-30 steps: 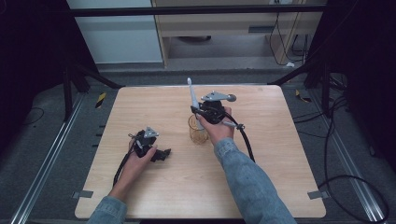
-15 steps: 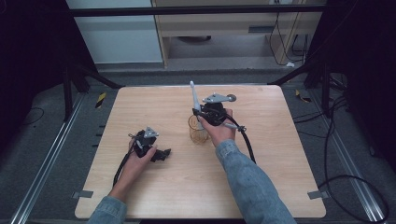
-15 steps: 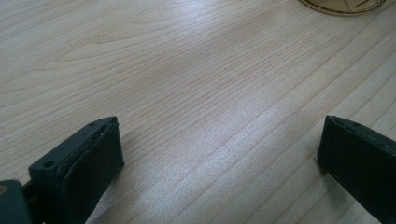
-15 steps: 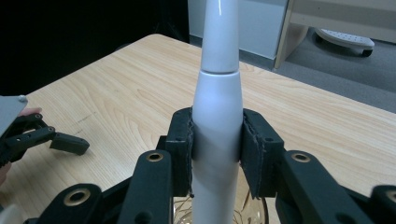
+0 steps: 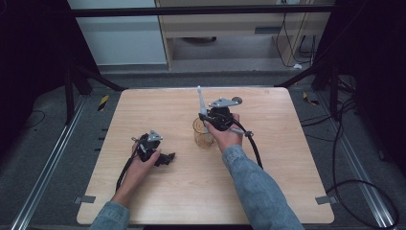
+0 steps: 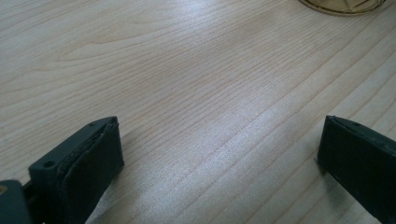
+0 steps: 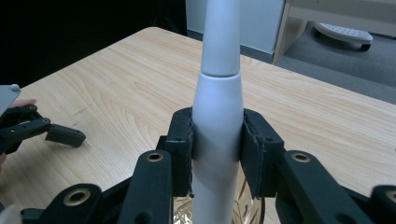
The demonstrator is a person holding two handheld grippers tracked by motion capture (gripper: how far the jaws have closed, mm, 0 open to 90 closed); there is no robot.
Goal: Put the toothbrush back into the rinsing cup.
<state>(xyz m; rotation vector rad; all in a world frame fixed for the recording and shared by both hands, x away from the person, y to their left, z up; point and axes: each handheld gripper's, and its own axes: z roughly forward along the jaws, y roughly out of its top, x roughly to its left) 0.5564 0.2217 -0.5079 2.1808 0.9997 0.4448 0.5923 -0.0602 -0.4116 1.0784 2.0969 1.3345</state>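
Note:
My right gripper is shut on a white tapered stick and holds it upright, with its lower end over a clear amber glass cup near the table's middle. In the right gripper view both pads press on the white stick at the right gripper, and the glass cup's rim shows just below. My left gripper rests on the table at the left, open, with nothing between its jaws. In the left gripper view the left gripper has bare wood between its wide-apart pads.
The wooden table has bare room to the right and at the front. The glass cup's base lies ahead of the left gripper. Cables trail from both grippers toward the front edge. Dark frame posts and floor cables surround the table.
The right gripper and the white stick have shifted slightly to the right above the cup. The left gripper has stayed still.

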